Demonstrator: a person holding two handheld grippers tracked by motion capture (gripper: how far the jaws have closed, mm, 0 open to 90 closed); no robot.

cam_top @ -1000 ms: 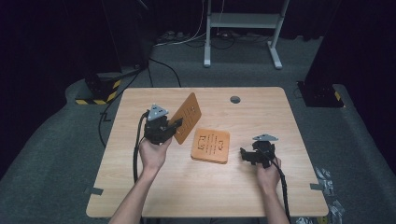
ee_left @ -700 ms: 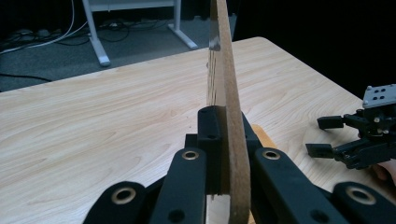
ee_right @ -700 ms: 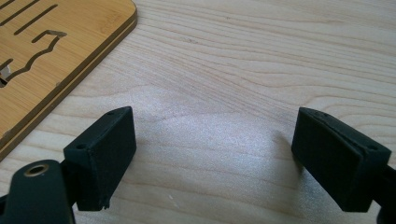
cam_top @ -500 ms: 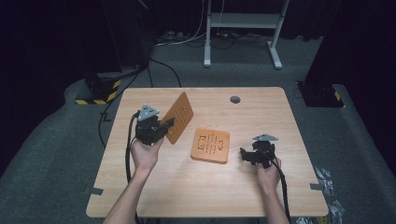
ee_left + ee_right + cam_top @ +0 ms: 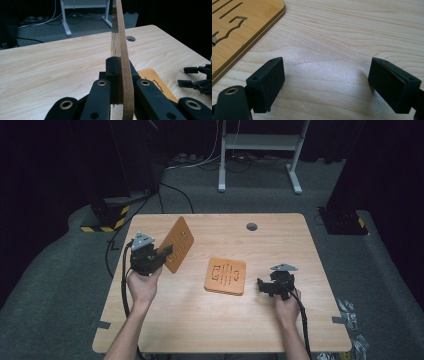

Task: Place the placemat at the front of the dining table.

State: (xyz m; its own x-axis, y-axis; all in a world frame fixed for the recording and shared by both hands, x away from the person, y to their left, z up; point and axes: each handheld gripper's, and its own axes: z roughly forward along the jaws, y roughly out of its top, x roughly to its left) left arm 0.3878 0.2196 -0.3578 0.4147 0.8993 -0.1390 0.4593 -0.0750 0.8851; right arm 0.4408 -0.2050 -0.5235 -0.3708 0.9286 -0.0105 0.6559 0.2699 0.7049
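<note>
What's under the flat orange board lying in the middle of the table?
The flat board rests on the wooden table. Its near edge looks doubled, perhaps a second board beneath, but I cannot tell. Anything else underneath is covered.

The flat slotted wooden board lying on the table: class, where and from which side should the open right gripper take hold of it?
Grip the flat board at its right edge, coming in level from the right gripper side. It lies flat on the table, so only its thin rim offers the fingers purchase; that edge is nearest and unobstructed.
</note>
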